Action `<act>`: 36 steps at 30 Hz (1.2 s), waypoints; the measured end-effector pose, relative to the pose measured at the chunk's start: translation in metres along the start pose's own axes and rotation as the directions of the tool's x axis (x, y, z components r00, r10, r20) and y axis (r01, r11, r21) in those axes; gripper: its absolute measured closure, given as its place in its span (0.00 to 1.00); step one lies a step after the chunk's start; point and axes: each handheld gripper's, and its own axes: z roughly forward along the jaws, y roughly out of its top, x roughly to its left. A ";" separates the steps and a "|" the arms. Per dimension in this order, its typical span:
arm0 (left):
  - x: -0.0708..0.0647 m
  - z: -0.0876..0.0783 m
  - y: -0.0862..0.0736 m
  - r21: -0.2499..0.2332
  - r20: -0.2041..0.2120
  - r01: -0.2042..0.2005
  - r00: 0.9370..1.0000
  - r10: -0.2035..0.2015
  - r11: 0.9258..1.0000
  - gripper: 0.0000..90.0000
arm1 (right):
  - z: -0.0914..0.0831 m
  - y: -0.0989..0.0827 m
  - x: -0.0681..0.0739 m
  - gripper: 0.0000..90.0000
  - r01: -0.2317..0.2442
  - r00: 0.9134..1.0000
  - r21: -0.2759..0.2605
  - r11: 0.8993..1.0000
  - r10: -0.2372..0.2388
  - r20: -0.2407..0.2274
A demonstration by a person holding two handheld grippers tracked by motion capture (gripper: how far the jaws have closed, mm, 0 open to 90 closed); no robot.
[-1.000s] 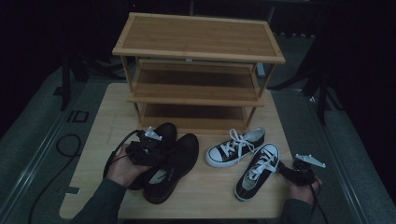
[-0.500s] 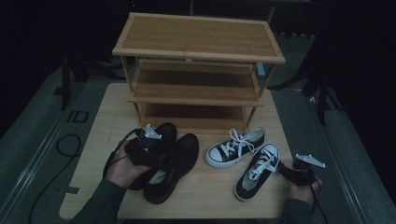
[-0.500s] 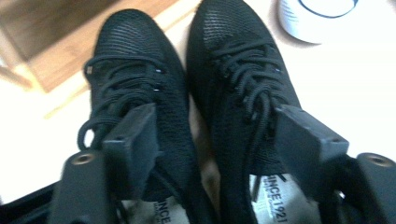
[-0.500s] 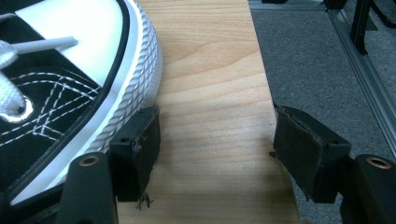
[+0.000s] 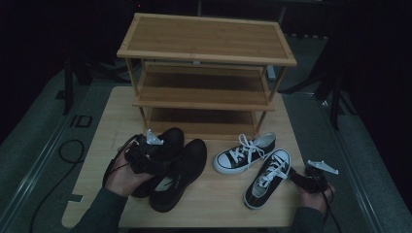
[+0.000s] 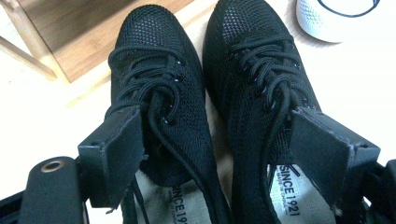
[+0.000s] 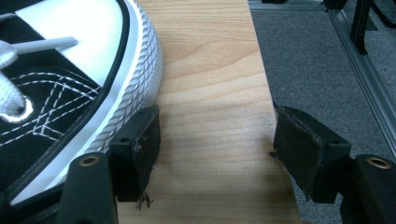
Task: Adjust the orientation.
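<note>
- Jaws of the left gripper [image 6: 219,154] are standing wide apart, having just been opening, one pad over each of the two black mesh shoes [image 6: 205,93]; nothing is pinched, though laces and the shoes' inner edges are lying between the pads.
- Both black shoes are sitting side by side on the table [image 5: 214,199], toes pointing at the wooden shoe rack [image 5: 204,63], left of the black-and-white sneakers [image 5: 257,165].
- Judging the step as taking the pair together: the pads should be sinking lower, past the loose laces, and closing on the two adjoining collar walls at once, so neither shoe is slipping out.
- Catching a lace alone would be a weak hold.
- Jaws of the right gripper [image 7: 215,149] are also spread and empty, the left pad just beside the nearer sneaker's ribbed rubber sole at the table's right edge.
- Insoles in the black shoes are reading "SINCE 1921".
</note>
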 end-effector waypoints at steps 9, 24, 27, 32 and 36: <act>0.004 0.005 -0.006 0.021 0.008 0.022 1.000 -0.022 1.000 0.22 | 0.000 0.000 0.000 0.35 0.000 1.000 0.000 1.000 0.000 0.000; 0.007 0.008 -0.010 0.019 0.069 0.065 0.995 -0.066 0.998 0.24 | 0.000 0.000 0.000 0.35 0.000 1.000 0.000 1.000 0.000 0.000; 0.008 0.008 -0.011 0.020 0.075 0.072 0.994 -0.074 0.997 0.24 | 0.000 0.000 0.000 0.35 0.000 1.000 0.000 1.000 0.000 0.000; 0.007 0.010 -0.012 0.023 0.085 0.071 0.994 -0.073 0.997 0.21 | 0.000 0.000 0.000 0.35 0.000 1.000 0.000 1.000 0.000 0.000; 0.007 0.011 -0.013 0.027 0.097 0.069 0.993 -0.071 0.997 0.21 | 0.000 0.000 0.000 0.35 0.000 1.000 0.000 1.000 0.000 0.000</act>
